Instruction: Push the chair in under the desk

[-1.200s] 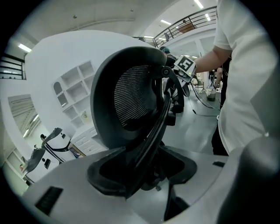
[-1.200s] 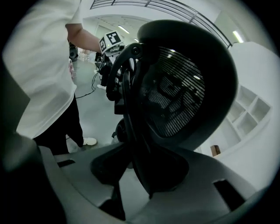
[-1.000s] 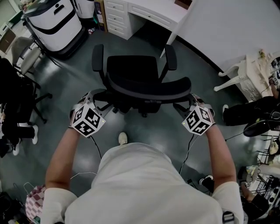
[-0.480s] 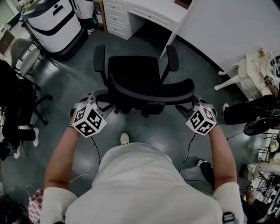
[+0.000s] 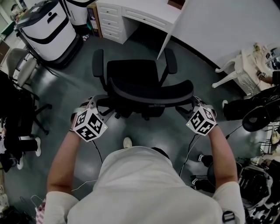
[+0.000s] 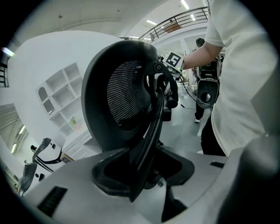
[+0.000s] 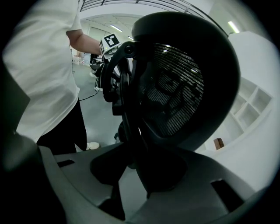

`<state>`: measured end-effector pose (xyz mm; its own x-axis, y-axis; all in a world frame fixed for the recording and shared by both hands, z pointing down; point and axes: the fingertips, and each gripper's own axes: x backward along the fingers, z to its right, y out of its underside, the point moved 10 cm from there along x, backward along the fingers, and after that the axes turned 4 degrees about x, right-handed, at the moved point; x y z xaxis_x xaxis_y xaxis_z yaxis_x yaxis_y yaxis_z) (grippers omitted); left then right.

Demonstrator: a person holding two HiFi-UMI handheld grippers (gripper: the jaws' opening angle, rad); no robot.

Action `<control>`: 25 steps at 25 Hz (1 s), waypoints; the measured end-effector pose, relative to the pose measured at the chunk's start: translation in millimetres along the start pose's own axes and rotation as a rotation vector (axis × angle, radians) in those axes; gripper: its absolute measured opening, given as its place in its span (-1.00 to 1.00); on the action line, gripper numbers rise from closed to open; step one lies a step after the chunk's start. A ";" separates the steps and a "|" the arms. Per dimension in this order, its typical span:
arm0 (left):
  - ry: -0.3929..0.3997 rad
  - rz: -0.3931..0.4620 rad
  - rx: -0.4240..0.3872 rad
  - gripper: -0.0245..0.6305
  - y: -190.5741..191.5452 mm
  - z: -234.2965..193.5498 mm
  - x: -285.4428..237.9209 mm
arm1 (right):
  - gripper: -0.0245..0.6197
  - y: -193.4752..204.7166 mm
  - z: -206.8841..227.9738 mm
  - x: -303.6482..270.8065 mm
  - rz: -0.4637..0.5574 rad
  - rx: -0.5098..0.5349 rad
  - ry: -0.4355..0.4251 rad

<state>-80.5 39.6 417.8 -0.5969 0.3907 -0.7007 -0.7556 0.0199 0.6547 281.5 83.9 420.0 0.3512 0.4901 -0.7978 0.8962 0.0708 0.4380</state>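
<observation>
Grey floor (image 5: 65,96) | left tongs (image 6: 146,168) closing round chair back (image 5: 151,91) | right tongs (image 7: 144,170) wide

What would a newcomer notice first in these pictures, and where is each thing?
A black office chair fills the middle of the head view, its backrest toward the person. The left hand-held gripper and the right hand-held gripper sit at the backrest's two ends, its edge between their jaws; the left one's jaws are closing. A white desk stands beyond the chair, at the top.

The grey floor (image 5: 65,83) carries the chair (image 5: 131,72) and desk (image 5: 146,11).
</observation>
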 end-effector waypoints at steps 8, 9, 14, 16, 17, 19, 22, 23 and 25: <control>0.008 0.000 -0.017 -0.38 3.0 -19.8 -4.1 | -0.51 -7.3 11.3 -9.0 -0.016 -0.030 0.027; 0.009 0.000 -0.016 -0.38 3.1 -23.9 -5.5 | -0.51 -8.1 14.6 -11.1 -0.017 -0.033 0.032; 0.020 -0.006 -0.014 -0.38 15.8 -30.8 -5.0 | -0.50 -16.3 10.3 -21.2 -0.013 -0.056 0.041; 0.017 -0.004 -0.015 -0.37 20.6 -36.1 -6.1 | -0.50 -19.3 10.8 -25.7 -0.005 -0.060 0.043; 0.018 -0.004 -0.012 -0.37 19.3 -42.2 -8.7 | -0.50 -18.9 16.0 -27.3 0.003 -0.063 0.040; 0.027 -0.010 -0.005 -0.36 14.9 -56.1 -13.7 | -0.50 -18.4 28.2 -30.4 0.018 -0.062 0.033; 0.031 -0.009 -0.006 -0.35 16.1 -72.0 -15.6 | -0.50 -23.3 38.3 -36.3 0.028 -0.061 0.041; 0.029 -0.004 -0.009 -0.35 17.3 -76.5 -16.3 | -0.50 -24.8 41.3 -38.0 0.028 -0.064 0.041; 0.028 0.005 -0.012 -0.34 19.6 -86.0 -19.2 | -0.50 -27.2 47.8 -42.7 0.033 -0.070 0.035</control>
<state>-107.0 -46.6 419.6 -0.6079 0.3649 -0.7052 -0.7557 0.0067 0.6549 255.1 19.5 422.4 0.3690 0.5231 -0.7682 0.8628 0.1145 0.4924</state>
